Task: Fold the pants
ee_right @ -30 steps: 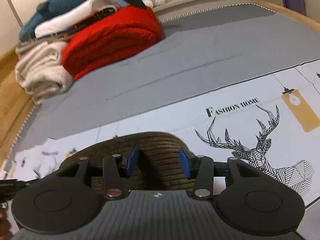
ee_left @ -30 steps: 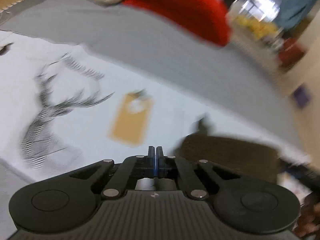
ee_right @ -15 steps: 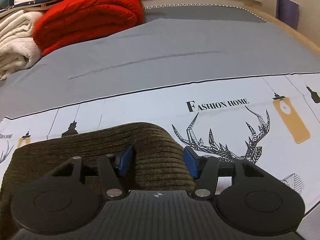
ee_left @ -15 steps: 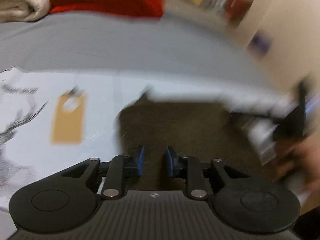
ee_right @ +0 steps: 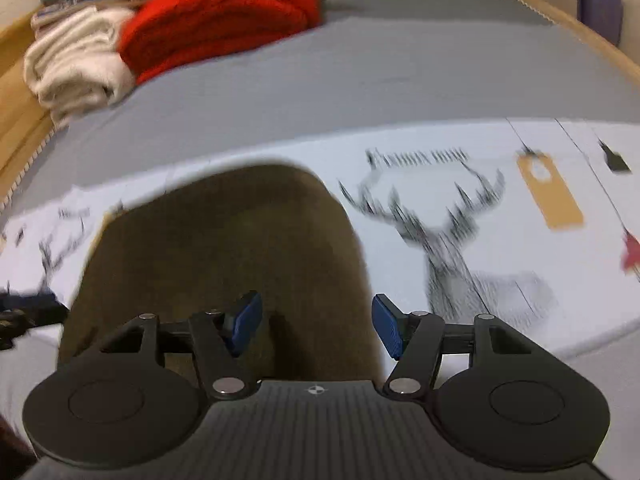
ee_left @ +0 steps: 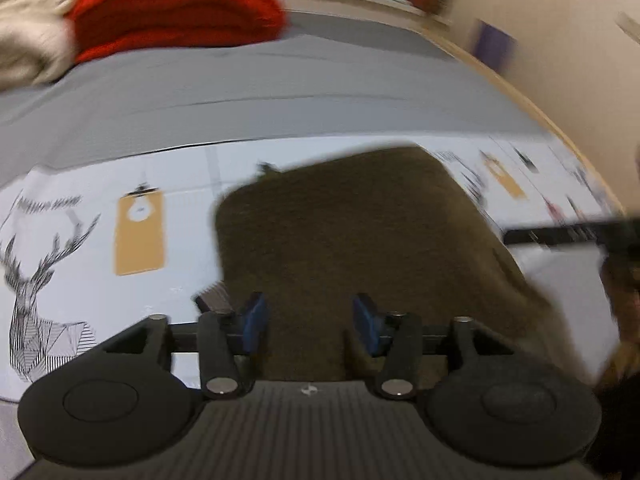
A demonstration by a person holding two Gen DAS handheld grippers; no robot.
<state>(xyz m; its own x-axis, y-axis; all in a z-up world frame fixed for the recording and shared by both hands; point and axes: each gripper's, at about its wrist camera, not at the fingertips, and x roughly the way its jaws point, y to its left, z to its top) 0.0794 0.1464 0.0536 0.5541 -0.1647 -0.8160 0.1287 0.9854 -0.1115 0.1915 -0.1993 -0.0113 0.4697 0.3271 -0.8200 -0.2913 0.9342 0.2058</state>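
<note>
The olive-brown corduroy pants [ee_left: 352,240] lie folded into a compact rectangle on a white printed cloth [ee_left: 80,280]. My left gripper [ee_left: 308,322] is open and empty, hovering over the near edge of the pants. In the right wrist view the pants [ee_right: 224,248] fill the middle, and my right gripper [ee_right: 316,326] is open and empty just above their near right part. The other gripper's black body shows at the right edge of the left view [ee_left: 568,236]. Both views are motion-blurred.
The cloth with a deer print [ee_right: 448,216] lies on a grey bed [ee_right: 360,80]. A red blanket [ee_right: 220,12] and a cream blanket [ee_right: 72,64] are stacked at the far side. A wooden bed edge [ee_left: 520,96] runs at the right.
My left gripper has opened from shut and swung over the pants. My right gripper has opened wider and shifted; the pants stay folded on the cloth.
</note>
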